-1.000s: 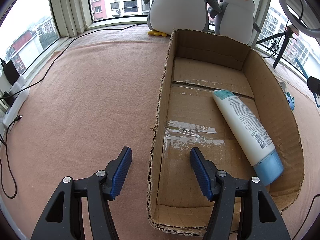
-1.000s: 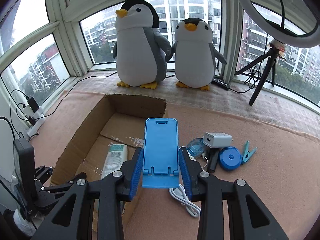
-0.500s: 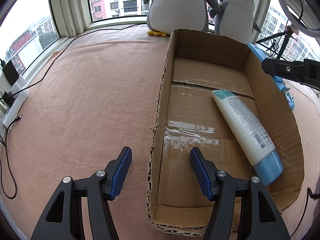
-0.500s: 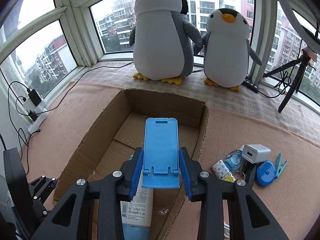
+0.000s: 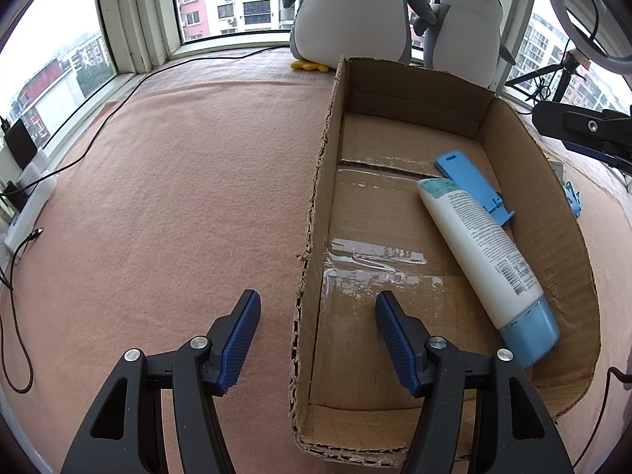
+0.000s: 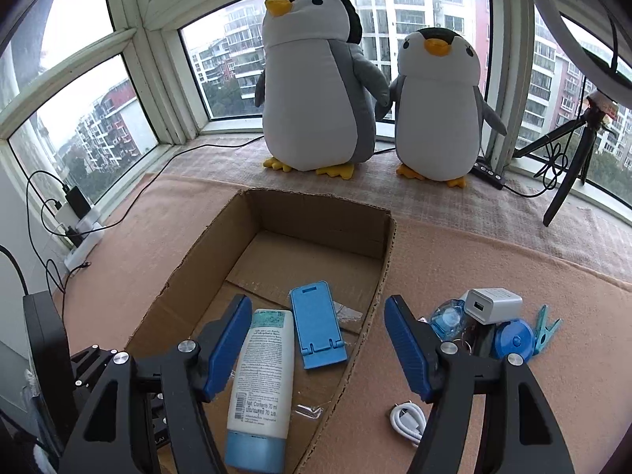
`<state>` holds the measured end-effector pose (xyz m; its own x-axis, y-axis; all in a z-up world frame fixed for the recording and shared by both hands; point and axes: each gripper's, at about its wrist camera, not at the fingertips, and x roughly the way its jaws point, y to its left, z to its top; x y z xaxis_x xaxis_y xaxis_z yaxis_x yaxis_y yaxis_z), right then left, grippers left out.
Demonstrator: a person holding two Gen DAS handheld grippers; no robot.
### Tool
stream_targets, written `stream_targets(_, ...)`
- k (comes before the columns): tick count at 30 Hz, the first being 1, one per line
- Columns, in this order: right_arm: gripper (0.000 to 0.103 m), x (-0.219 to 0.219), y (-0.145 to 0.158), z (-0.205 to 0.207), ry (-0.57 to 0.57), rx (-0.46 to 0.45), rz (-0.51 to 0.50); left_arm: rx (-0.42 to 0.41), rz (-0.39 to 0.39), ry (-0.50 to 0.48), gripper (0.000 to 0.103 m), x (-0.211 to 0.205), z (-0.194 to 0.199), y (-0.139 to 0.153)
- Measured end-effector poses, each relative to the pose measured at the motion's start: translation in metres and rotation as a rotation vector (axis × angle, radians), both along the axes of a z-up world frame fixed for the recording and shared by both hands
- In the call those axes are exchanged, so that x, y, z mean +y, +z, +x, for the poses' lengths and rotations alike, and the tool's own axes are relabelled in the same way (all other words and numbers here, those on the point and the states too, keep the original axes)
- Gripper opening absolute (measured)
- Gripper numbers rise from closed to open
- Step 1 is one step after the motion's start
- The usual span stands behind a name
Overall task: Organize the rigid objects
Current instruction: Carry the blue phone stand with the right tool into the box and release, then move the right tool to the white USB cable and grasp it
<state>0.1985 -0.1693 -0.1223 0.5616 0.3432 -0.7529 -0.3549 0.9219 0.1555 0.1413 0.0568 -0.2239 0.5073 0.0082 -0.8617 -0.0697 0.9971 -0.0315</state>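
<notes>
While right tool [image 6: 318, 349] gapes, phone stand [image 6: 318, 324] lies in box [image 6: 316, 217].

I'm working in a flat's bay window, high up: apartment blocks [image 6: 410, 8] fill the panes, two plush penguins [image 6: 316, 91] stand on the sill, a pink blanket [image 5: 177, 197] covers the surface, and a ring light [image 6: 572, 39] on a tripod stands at the right.

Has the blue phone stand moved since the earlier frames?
Yes. It left the right gripper and now lies flat in the cardboard box, beside the lotion tube.
</notes>
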Motion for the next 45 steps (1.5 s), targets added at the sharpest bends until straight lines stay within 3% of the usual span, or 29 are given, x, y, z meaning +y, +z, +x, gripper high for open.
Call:
stream_targets(18,0.066,-0.107,-0.014,-0.041,-0.118,0.021,0.011,0.0,0.001,-0.002,0.065,0.0,0.0,0.001)
stream_targets(27,0.062,-0.101,-0.037,-0.057,-0.008,0.032,-0.037,0.0,0.007,-0.003,0.065,0.0,-0.001,0.002)
stream_targets(38,0.061,-0.088,-0.072,-0.048,0.062,0.066,-0.065,0.009,0.029,-0.002,0.065,-0.001,0.0,0.003)
stream_targets(45,0.052,-0.085,-0.085,-0.039,0.091,0.058,-0.067,0.014,0.028,0.006,0.065,-0.002,0.0,0.003)
